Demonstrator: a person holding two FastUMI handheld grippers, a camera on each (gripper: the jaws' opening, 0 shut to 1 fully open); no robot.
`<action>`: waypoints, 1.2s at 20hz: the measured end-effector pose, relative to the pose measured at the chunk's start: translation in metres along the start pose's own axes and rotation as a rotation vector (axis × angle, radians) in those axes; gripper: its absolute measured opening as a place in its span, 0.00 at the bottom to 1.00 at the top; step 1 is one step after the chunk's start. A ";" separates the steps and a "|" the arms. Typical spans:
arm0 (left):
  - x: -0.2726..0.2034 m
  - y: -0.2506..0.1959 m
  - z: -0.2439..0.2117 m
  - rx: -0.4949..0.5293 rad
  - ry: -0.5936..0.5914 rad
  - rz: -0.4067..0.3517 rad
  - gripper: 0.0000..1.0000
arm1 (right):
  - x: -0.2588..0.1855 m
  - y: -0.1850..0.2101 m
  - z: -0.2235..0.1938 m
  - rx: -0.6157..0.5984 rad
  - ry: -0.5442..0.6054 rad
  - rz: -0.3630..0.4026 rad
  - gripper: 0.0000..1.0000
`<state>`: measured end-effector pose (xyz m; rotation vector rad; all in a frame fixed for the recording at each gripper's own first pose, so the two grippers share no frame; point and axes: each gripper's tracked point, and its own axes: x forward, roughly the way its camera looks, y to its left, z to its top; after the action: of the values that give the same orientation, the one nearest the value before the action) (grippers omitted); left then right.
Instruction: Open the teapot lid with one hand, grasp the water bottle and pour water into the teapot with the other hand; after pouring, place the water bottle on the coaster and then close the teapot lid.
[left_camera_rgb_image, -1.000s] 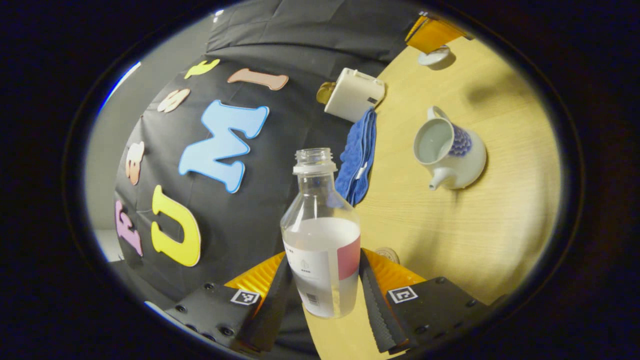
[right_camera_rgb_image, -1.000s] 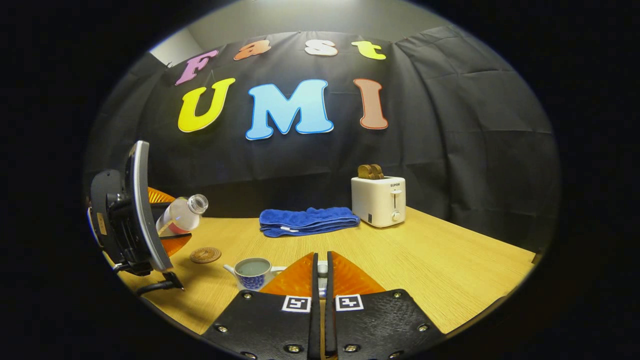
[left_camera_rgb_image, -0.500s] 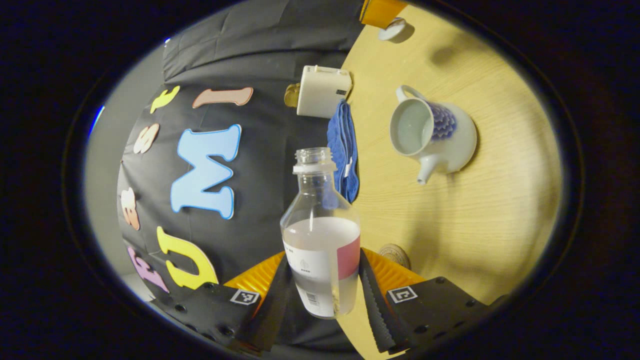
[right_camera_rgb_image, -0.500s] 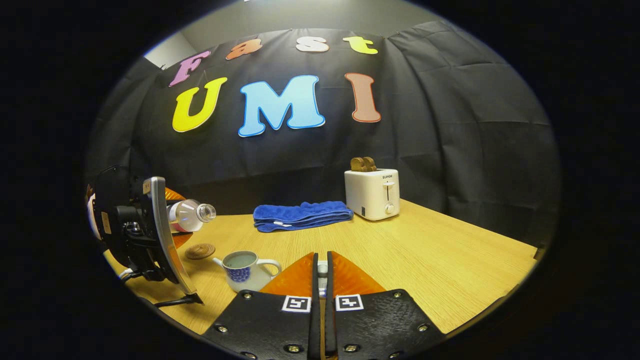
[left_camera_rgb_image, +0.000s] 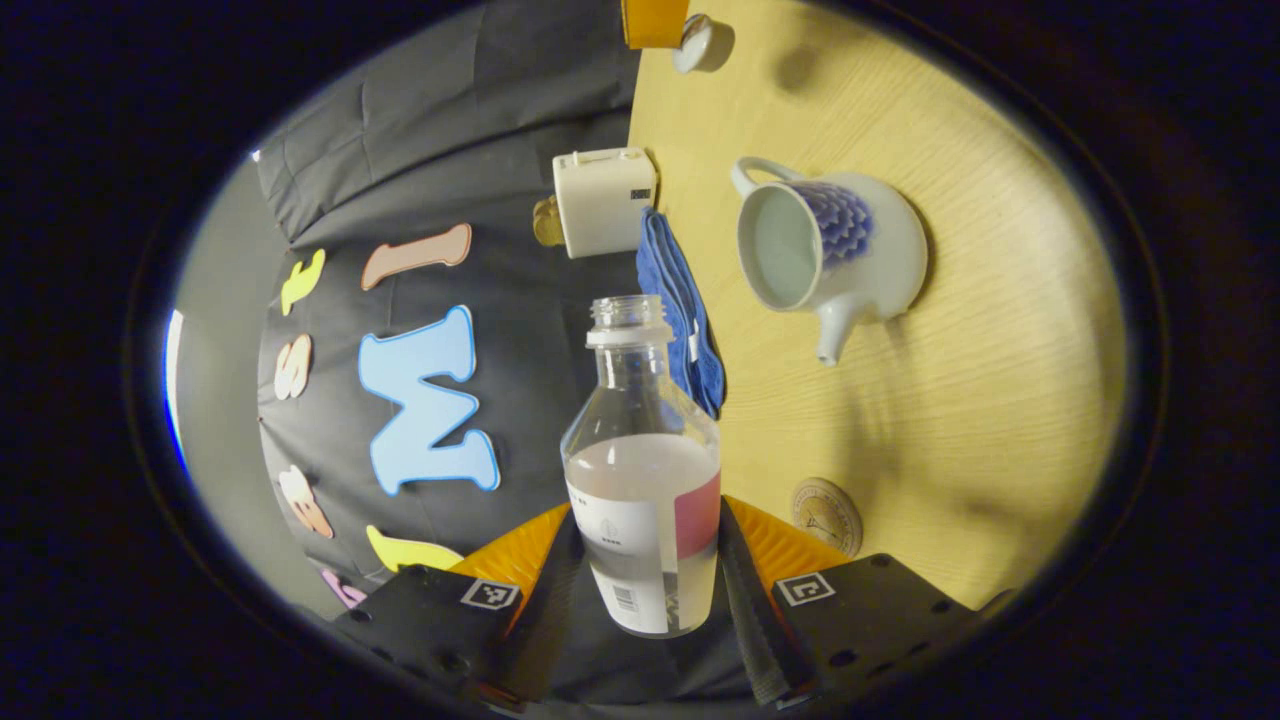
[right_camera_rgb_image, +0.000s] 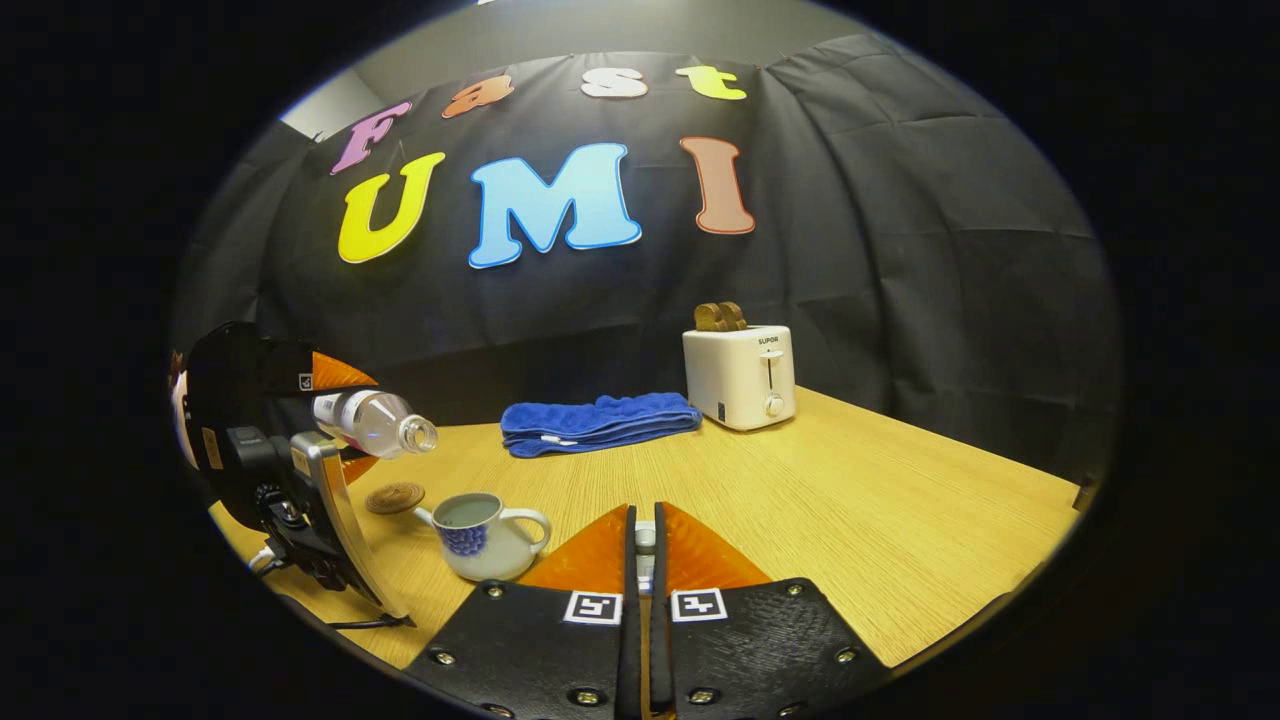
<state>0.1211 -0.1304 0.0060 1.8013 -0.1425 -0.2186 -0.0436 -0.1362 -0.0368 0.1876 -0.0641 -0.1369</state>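
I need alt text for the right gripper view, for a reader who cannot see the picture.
The right claw, shut on the small teapot lid, hovers over a wooden table. At left the other claw tips an uncapped water bottle toward the open teapot, with a round coaster behind it. A blue towel and a white toaster stand farther back.

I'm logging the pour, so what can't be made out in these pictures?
- Teapot lid: right gripper view, nearly all hidden between the right tool's fingers.
- Water bottle base: left gripper view, covered by the left tool's fingers.
- Teapot fill level: both views, too small and dim to tell.
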 end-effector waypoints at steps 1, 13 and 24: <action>-0.003 0.001 0.000 0.016 -0.002 0.002 0.84 | 0.000 -0.002 -0.001 0.006 0.004 -0.003 0.04; -0.008 0.011 -0.003 0.140 0.009 0.008 0.84 | -0.004 -0.010 -0.008 0.035 0.017 -0.009 0.04; -0.009 0.024 -0.009 0.230 0.018 0.021 0.84 | -0.003 -0.008 -0.008 0.044 0.014 0.001 0.04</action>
<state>0.1145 -0.1253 0.0319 2.0286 -0.1791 -0.1766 -0.0473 -0.1426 -0.0459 0.2322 -0.0537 -0.1331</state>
